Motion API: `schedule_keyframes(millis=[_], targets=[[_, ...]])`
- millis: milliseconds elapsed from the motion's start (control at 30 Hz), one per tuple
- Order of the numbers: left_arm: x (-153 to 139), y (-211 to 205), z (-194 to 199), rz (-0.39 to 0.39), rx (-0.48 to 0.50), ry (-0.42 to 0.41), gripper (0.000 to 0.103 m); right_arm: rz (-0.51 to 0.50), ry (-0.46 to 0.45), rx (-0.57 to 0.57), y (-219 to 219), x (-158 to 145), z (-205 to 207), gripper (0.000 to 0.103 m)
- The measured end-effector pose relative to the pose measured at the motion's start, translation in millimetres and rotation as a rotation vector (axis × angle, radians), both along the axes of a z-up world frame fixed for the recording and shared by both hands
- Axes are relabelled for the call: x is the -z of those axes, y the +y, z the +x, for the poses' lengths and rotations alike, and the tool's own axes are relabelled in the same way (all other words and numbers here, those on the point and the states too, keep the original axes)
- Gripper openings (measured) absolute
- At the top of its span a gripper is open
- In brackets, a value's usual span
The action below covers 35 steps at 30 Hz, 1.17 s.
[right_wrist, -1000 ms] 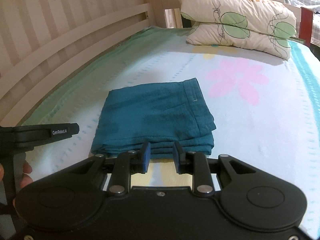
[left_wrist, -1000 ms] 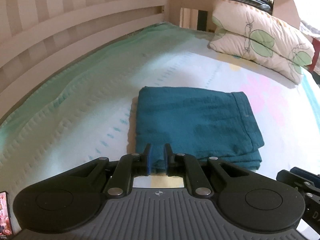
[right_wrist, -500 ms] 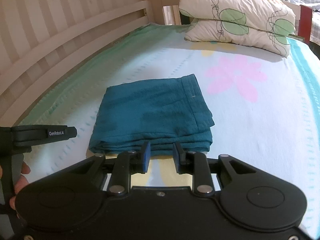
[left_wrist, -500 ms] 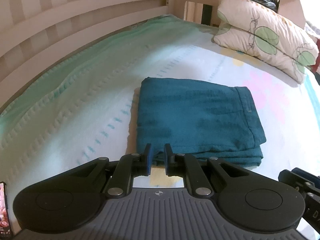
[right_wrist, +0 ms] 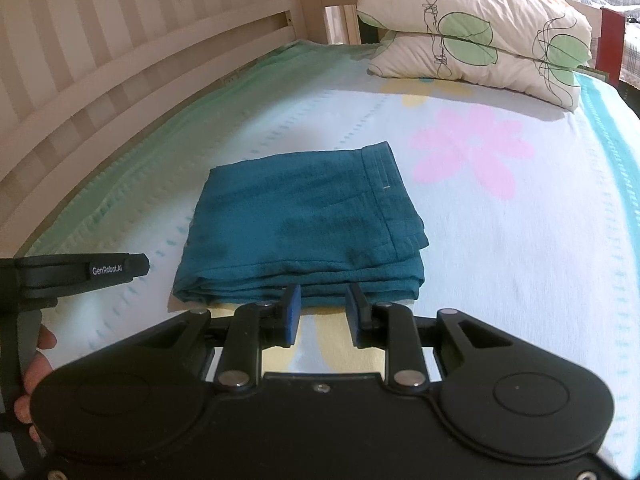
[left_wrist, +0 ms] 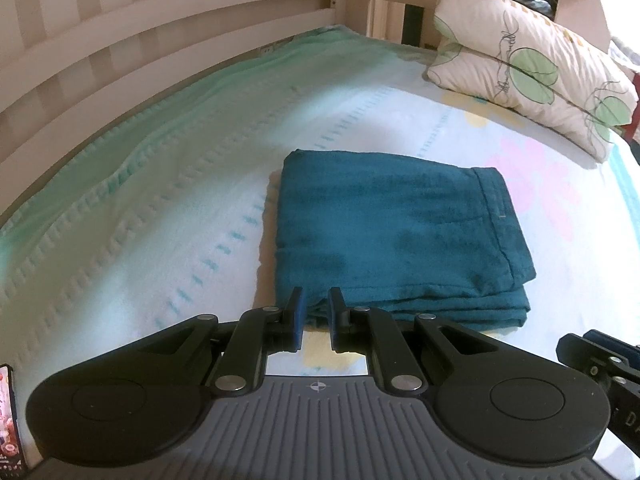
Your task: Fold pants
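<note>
The teal pants [left_wrist: 400, 232] lie folded into a thick rectangle on the bed sheet [left_wrist: 160, 240], with the stacked fold edges facing me. My left gripper [left_wrist: 316, 308] hovers just short of the near left corner. Its blue pads stand almost together and hold nothing. In the right wrist view the same pants [right_wrist: 304, 232] lie ahead. My right gripper [right_wrist: 322, 308] sits just before their near edge, open, with only sheet showing between its fingers. Neither gripper touches the cloth.
Two leaf-print pillows [right_wrist: 480, 36] are stacked at the head of the bed. A pale wooden slatted rail [left_wrist: 160, 40] runs along the left side. The left gripper's body [right_wrist: 80, 270] and a hand [right_wrist: 36, 360] show at the left edge. A phone [left_wrist: 8, 412] lies at the bottom left.
</note>
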<state>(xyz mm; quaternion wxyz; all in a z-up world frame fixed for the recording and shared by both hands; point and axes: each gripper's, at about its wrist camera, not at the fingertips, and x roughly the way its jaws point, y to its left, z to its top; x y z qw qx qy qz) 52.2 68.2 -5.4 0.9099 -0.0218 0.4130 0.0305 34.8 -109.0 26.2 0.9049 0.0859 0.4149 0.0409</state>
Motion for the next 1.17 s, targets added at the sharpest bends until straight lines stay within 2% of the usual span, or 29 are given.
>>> schedule_keyframes(millis=[567, 933, 1167], targets=[[-0.7, -5.4, -0.6, 0.026, 0.022, 0.001, 0.012, 0.006, 0.011, 0.007, -2.8, 3.5, -0.5, 0.035], [0.8, -2.7, 2.2, 0.020, 0.036, 0.021, 0.012, 0.006, 0.012, 0.005, -2.7, 3.5, 0.2, 0.035], [0.9, -1.7, 1.9, 0.018, 0.047, 0.003, 0.012, 0.006, 0.015, 0.007, -1.5, 4.4, -0.3, 0.035]])
